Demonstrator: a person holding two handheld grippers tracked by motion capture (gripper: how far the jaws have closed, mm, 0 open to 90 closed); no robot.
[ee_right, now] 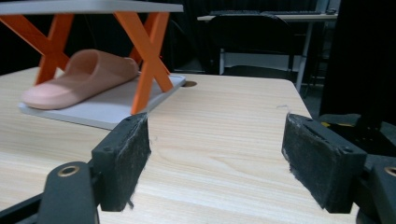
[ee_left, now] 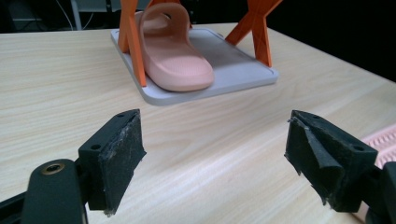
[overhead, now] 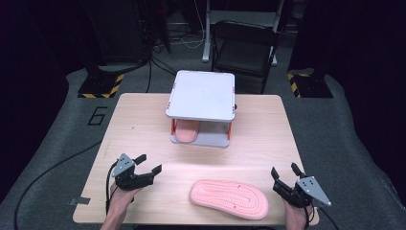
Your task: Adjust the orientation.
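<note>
Pink slippers: two, one (overhead: 229, 199) upside-down, one (overhead: 185, 130) shelved.

Pink slipper (overhead: 229, 199) sole-up near table's front edge

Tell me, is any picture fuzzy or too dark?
High view: the pale wooden table is brightly lit, the room around it nearly black. Left gripper view: the black padded fingers look soft, the pink rubber slipper on the grey rack sharper. Right gripper view: background dim.
</note>
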